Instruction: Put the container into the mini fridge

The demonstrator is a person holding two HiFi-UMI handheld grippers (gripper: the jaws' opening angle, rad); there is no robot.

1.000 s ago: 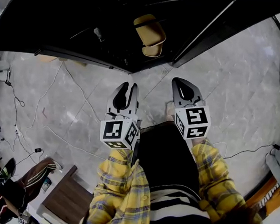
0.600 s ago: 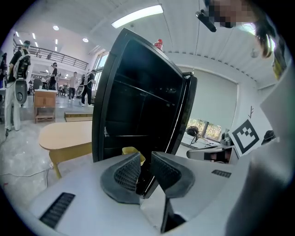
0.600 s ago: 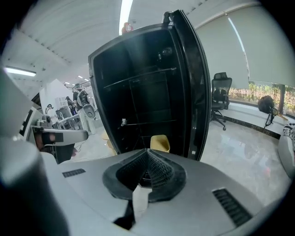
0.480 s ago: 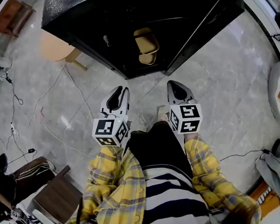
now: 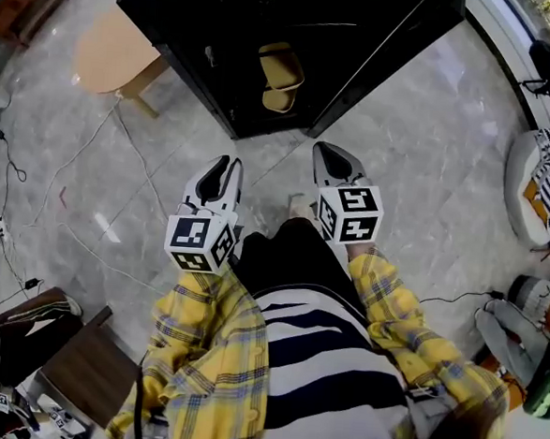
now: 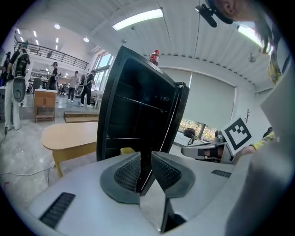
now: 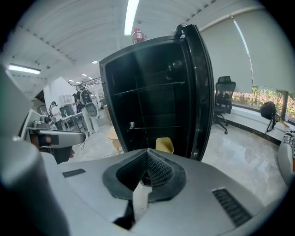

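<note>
The yellow container [image 5: 280,74] stands inside the black mini fridge [image 5: 205,12], whose door [image 5: 389,62] hangs open to the right. It also shows as a yellow edge [image 6: 126,150] in the left gripper view and as a tub [image 7: 165,144] in the right gripper view. My left gripper [image 5: 225,162] [image 6: 145,156] is shut and holds nothing. Beside it, my right gripper [image 5: 325,151] [image 7: 147,153] is shut too, also empty. Both hover over the floor in front of the fridge, apart from it.
A round wooden table [image 5: 113,52] stands left of the fridge. Cables [image 5: 120,156] trail over the marble floor. A dark wooden stool [image 5: 86,370] is at the lower left. A red-capped bottle [image 7: 137,34] sits on the fridge top. An office chair [image 7: 224,99] stands behind the door.
The left jaws stood slightly apart a second ago and are now closed. Both grippers have lifted, and the view has drawn back, so the fridge looks smaller.
</note>
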